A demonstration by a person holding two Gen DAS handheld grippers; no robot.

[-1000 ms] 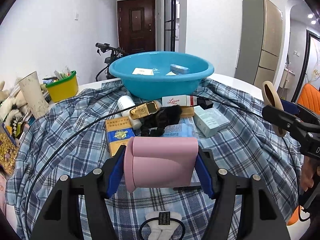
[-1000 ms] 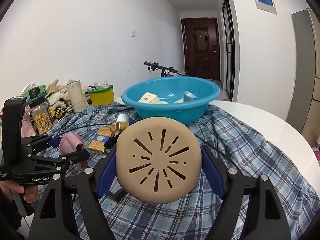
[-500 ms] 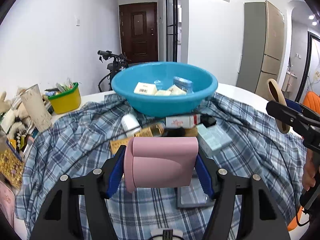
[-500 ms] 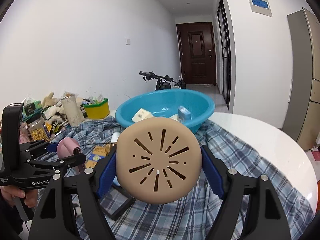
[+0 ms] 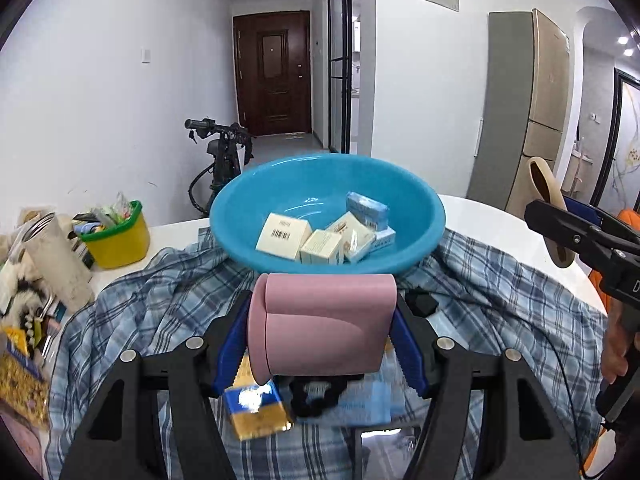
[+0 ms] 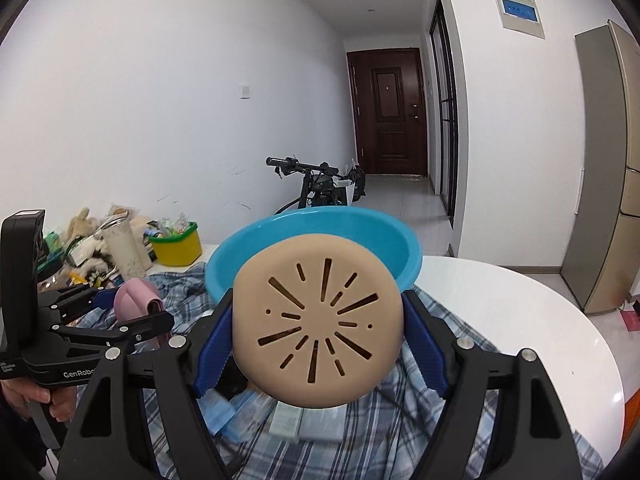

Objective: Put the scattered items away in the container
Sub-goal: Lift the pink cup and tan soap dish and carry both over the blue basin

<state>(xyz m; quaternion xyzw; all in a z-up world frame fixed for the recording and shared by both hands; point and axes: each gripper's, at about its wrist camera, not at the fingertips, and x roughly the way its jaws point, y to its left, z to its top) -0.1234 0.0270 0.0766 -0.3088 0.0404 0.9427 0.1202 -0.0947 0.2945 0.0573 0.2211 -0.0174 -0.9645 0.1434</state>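
Observation:
My left gripper point(image 5: 322, 332) is shut on a pink rounded case point(image 5: 324, 320), held above the plaid cloth just in front of the blue basin point(image 5: 224, 216). Several small boxes point(image 5: 284, 234) lie inside the basin. My right gripper point(image 6: 318, 336) is shut on a tan round disc with slots point(image 6: 318, 322), which hides the basin's point(image 6: 360, 228) near side. In the left wrist view the right gripper point(image 5: 568, 232) stands at the right with the disc point(image 5: 546, 188) edge-on. The right wrist view shows the left gripper point(image 6: 132, 312) and the pink case point(image 6: 134, 300) at the left.
A blue plaid cloth point(image 5: 160, 292) covers the white round table point(image 6: 520, 312). A gold and blue packet point(image 5: 256, 412), a black item point(image 5: 316, 396) and flat packs lie under my grippers. A yellow tub point(image 5: 116, 236) and a paper cup point(image 5: 52, 256) stand left. A bicycle point(image 6: 316, 188) is behind.
Both grippers have risen and moved forward toward the basin, each still holding its item. The basin now looks larger and its inside shows more.

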